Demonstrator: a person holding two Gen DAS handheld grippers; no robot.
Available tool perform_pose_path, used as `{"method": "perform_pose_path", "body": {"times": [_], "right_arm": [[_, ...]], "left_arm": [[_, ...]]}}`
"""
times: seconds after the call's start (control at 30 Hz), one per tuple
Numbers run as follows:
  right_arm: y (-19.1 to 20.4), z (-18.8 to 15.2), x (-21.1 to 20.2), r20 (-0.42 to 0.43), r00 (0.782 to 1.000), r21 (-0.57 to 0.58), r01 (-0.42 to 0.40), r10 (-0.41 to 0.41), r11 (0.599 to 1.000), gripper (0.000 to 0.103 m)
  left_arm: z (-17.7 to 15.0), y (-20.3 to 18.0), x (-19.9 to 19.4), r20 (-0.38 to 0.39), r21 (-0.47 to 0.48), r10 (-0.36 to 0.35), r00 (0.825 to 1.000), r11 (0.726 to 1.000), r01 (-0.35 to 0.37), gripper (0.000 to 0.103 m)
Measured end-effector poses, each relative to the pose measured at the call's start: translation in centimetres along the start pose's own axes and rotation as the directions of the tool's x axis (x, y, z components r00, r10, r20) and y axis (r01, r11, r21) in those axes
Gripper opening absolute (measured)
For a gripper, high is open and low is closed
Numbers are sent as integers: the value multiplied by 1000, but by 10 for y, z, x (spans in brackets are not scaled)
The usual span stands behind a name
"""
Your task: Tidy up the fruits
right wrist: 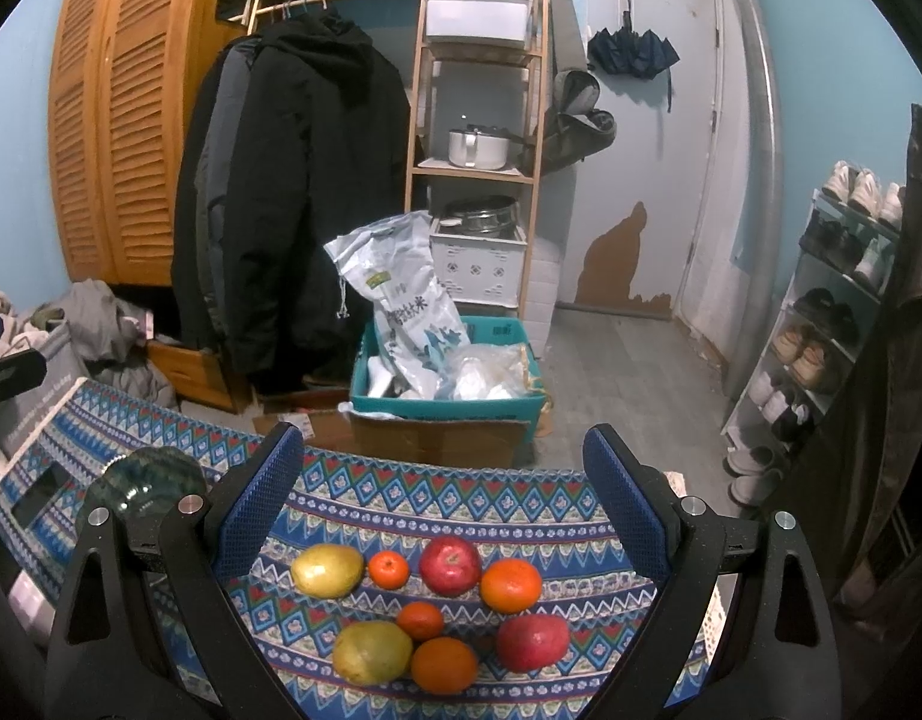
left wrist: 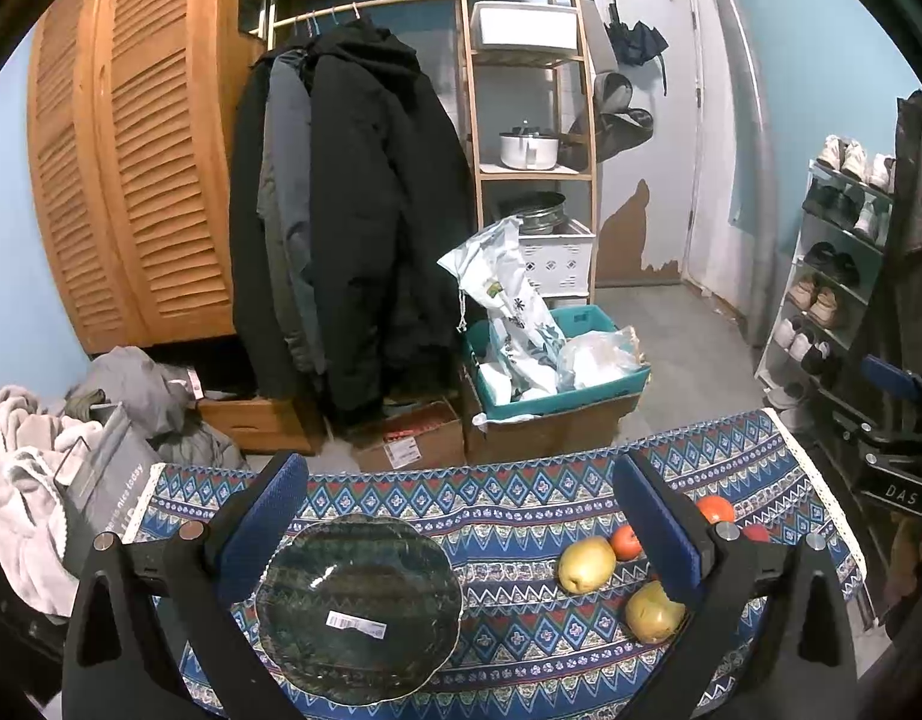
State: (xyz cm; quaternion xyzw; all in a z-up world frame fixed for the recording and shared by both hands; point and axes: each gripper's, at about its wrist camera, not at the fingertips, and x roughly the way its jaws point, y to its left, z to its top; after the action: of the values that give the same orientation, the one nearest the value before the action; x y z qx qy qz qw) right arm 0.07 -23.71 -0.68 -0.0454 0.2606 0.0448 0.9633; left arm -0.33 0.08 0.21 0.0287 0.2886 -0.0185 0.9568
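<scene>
A dark green glass plate [left wrist: 359, 606] with a white sticker lies on the patterned tablecloth [left wrist: 508, 516], between my open left gripper's [left wrist: 461, 528] fingers. The plate also shows at the left of the right wrist view [right wrist: 146, 480]. Several fruits lie in two rows under my open right gripper [right wrist: 443, 510]: two yellow pears [right wrist: 327, 570] [right wrist: 371, 652], two red apples [right wrist: 450, 565] [right wrist: 531, 641] and several oranges [right wrist: 511, 584]. In the left view, two pears [left wrist: 585, 564] and some oranges sit by the right finger. Both grippers hold nothing.
Beyond the table's far edge stand cardboard boxes [right wrist: 437, 438] and a teal crate [right wrist: 449, 402] with bags. Coats [left wrist: 353, 228] hang at a wooden wardrobe; a shoe rack [right wrist: 820, 324] is at the right. A laundry pile [left wrist: 29, 480] lies left.
</scene>
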Motion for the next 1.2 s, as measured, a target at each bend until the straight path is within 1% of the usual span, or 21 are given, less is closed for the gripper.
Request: {"method": "perform_pose_path", "body": {"times": [0.33, 1.2], "right_arm": [[1, 1, -1, 3, 1000, -1, 3, -3, 1000, 92], [0, 1, -2, 6, 1000, 1, 6, -6, 1000, 92]], "left_arm": [[-1, -2, -2, 11, 1, -6, 1000, 1000, 6, 102], [-2, -6, -3, 10, -3, -11, 1000, 1000, 11, 102]]}}
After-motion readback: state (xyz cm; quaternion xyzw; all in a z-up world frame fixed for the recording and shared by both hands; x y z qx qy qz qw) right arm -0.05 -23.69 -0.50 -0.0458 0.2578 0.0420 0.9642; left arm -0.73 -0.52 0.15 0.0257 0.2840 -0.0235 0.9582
